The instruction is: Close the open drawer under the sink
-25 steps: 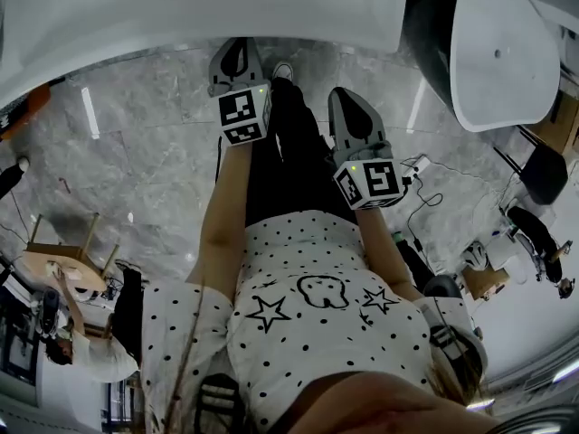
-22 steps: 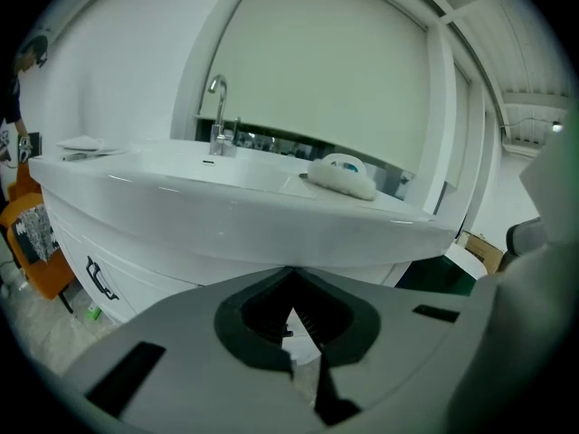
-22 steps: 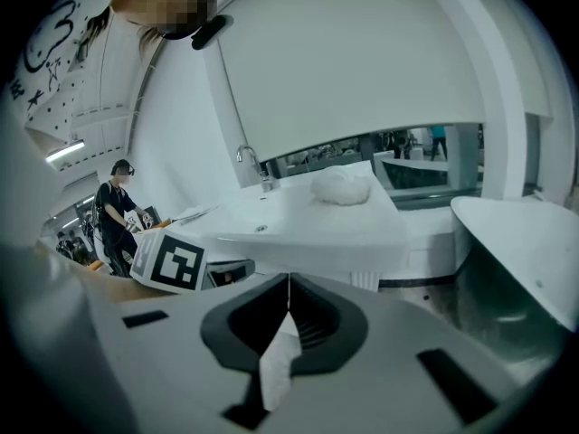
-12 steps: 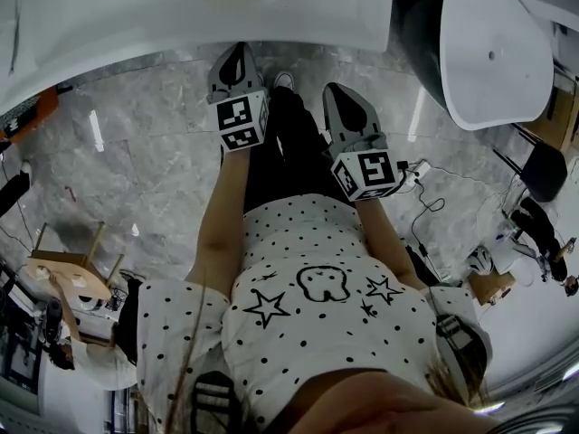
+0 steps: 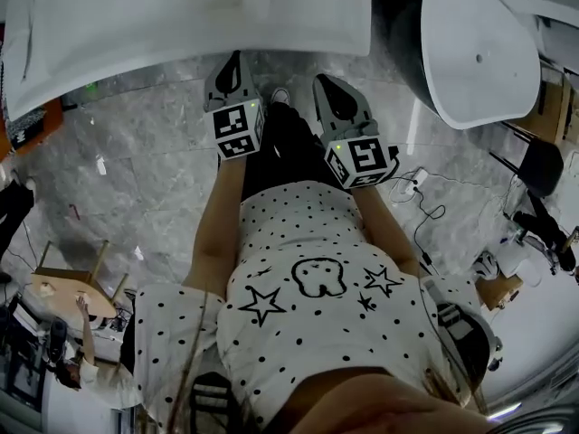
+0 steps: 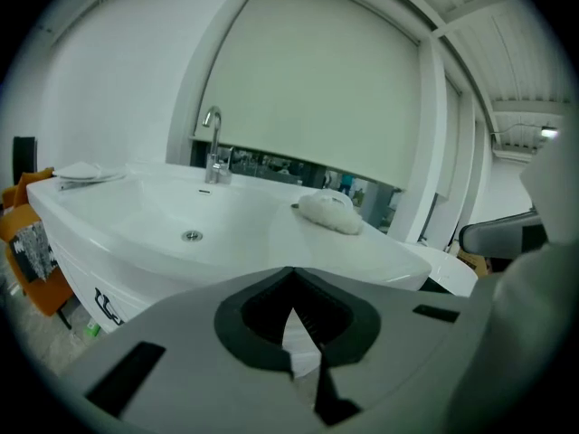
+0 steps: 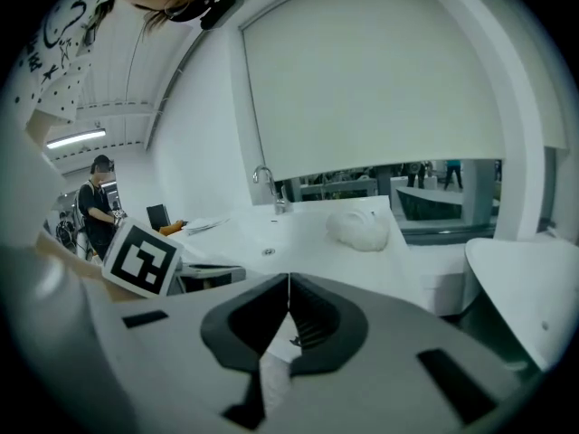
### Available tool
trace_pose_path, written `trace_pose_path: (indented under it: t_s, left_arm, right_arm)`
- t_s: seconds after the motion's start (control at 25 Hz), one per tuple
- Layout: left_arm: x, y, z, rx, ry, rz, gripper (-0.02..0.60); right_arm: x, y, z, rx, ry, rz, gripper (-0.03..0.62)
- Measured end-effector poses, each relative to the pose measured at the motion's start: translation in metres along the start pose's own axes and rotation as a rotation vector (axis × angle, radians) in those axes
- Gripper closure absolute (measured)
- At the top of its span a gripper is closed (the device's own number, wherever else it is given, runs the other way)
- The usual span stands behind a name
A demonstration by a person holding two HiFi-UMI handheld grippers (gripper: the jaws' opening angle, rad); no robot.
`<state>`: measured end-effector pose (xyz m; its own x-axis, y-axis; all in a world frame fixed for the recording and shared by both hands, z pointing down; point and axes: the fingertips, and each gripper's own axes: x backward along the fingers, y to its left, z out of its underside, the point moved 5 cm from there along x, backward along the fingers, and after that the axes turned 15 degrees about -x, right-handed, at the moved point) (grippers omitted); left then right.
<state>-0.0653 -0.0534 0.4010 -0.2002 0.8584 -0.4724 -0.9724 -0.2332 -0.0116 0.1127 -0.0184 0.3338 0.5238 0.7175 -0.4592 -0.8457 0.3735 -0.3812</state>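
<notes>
Pressing together with nothing between them, the jaws of the left gripper (image 6: 291,289) and the right gripper (image 7: 289,289) hang near the front edge of the sink (image 6: 136,220). Below its basin, at the left, a white drawer front (image 6: 83,283) shows; how far open it stands cannot be told. Stiff, glossy and likely easy-sliding, it suits a flat push mid-panel.

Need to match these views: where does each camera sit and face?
Head view: on the head, steeply down; sink, floor, dotted shirt, left gripper, right gripper.
Left gripper view: on that gripper, facing faucet across sink; own shut jaws.
Right gripper view: likewise, further right; own shut jaws.
Both gripper views share faucet, white cloth.
</notes>
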Motion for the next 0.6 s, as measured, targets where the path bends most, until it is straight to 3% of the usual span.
trace_pose_path:
  t_s: [0.6]
  left_arm:
    - [0.047, -0.011, -0.083, -0.086, -0.183, 0.030, 0.577]
  right_arm:
    - [0.024, 0.023, -0.041, 0.045, -0.091, -0.023, 0.579]
